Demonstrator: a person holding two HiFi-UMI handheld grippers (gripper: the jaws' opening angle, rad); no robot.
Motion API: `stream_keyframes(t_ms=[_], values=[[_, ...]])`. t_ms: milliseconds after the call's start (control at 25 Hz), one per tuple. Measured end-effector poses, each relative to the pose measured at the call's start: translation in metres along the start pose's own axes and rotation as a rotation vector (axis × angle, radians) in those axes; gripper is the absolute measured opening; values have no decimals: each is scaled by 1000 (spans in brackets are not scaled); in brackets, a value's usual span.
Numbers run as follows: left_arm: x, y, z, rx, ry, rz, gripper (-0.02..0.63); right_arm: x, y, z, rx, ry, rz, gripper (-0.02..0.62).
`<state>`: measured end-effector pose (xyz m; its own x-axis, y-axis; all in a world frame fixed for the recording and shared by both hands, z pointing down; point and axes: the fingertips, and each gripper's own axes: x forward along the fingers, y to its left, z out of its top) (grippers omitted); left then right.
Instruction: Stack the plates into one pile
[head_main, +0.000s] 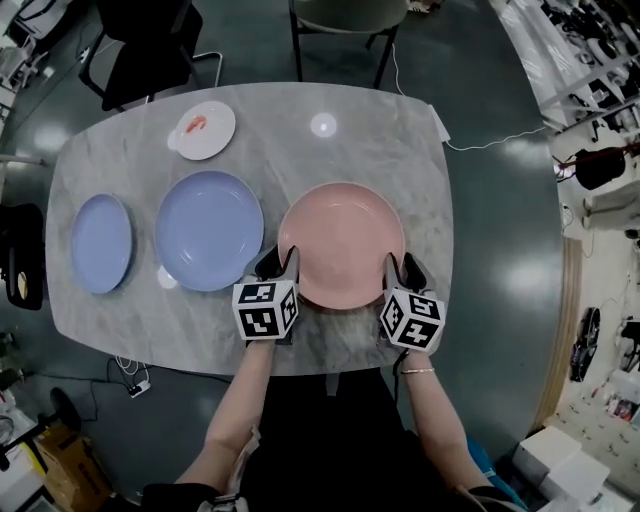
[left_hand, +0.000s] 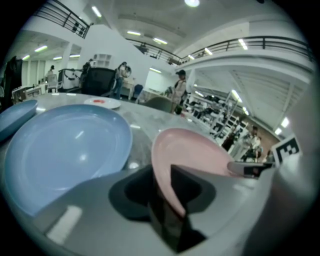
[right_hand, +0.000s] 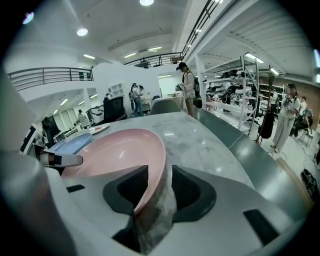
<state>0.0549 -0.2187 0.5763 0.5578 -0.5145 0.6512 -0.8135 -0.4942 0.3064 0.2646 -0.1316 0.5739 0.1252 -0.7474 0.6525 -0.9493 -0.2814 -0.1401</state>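
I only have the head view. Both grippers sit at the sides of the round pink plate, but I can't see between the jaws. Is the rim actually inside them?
Observer: On the left gripper, yes. The rim of the glossy round pink plate runs between its jaws. I cannot tell whether the pads press on it.
Operator: And the right one?
Observer: On the right gripper the rim is between the jaws too. A strip of the grey marbled tabletop shows between the rim and the jaw on its outer side, so no grip yet.
Operator: Anyone near the table?
Observer: One person stands beyond its far end, seen in the right gripper view.
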Motion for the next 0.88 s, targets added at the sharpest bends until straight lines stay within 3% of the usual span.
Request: stream_keyframes(t_ms=[200, 600, 880], values=[[2, -2, -2, 16, 1, 12, 75, -1, -3, -4, 8, 5, -2, 102], [-13, -20, 6, 34, -30, -24, 75, -23, -10, 1, 43, -36, -41, 64], [-41, -22, 29, 2, -120, 24, 68, -34, 3, 25, 0, -80, 50, 67]])
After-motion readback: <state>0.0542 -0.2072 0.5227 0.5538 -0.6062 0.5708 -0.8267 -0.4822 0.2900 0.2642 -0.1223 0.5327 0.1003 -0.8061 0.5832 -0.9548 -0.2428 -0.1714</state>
